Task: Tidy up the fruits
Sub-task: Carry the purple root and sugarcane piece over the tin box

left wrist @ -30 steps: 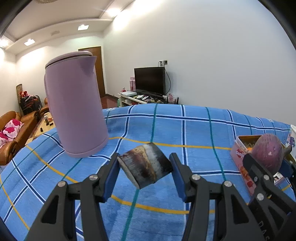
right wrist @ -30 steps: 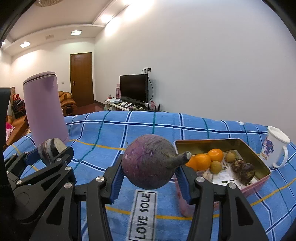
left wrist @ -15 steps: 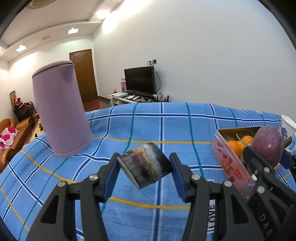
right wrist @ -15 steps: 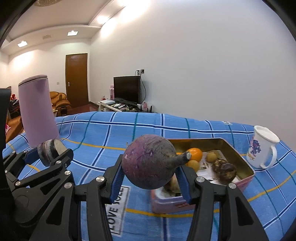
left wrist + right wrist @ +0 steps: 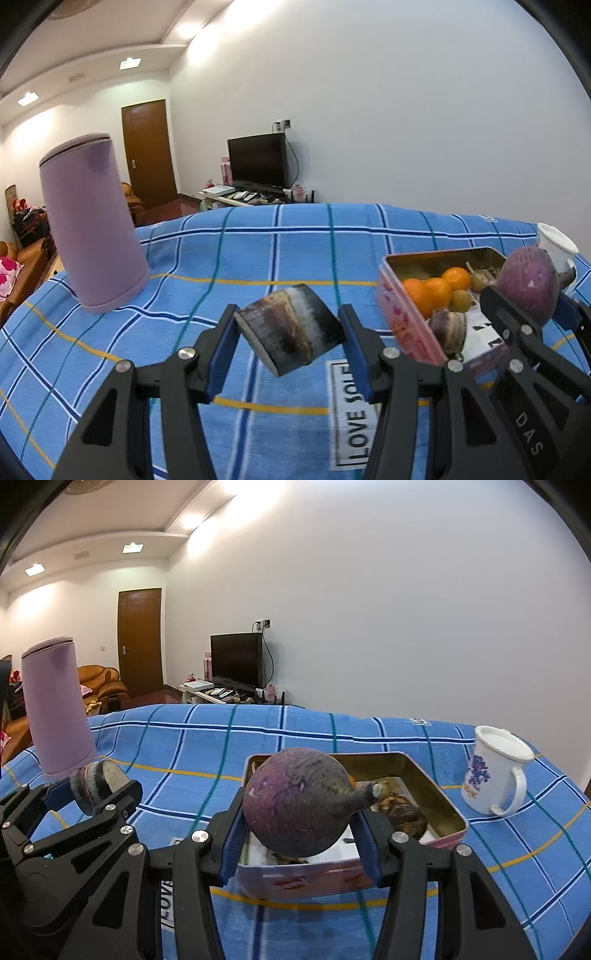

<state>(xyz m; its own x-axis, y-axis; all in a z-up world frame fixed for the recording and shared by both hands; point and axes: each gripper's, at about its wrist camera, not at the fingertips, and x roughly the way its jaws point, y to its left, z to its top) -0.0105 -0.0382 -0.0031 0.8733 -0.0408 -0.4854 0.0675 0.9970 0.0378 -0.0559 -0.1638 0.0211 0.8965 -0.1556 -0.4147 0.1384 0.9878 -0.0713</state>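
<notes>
Both grippers hold something. Left gripper (image 5: 290,338) squeezes a short dark chunk of stalk (image 5: 290,328) between its 2 blue pads, up in the air over the blue checked cloth (image 5: 258,251). Right gripper (image 5: 301,830) squeezes a round purple radish (image 5: 295,801), with its stub pointing right, just above the near end of the tin box (image 5: 443,812). Inside the tin are 2 oranges (image 5: 428,291), a small yellow fruit (image 5: 461,300) and some brown ones. A white mug (image 5: 495,771) stands right of the tin. A tall purple kettle (image 5: 92,225) stands far left on the cloth
</notes>
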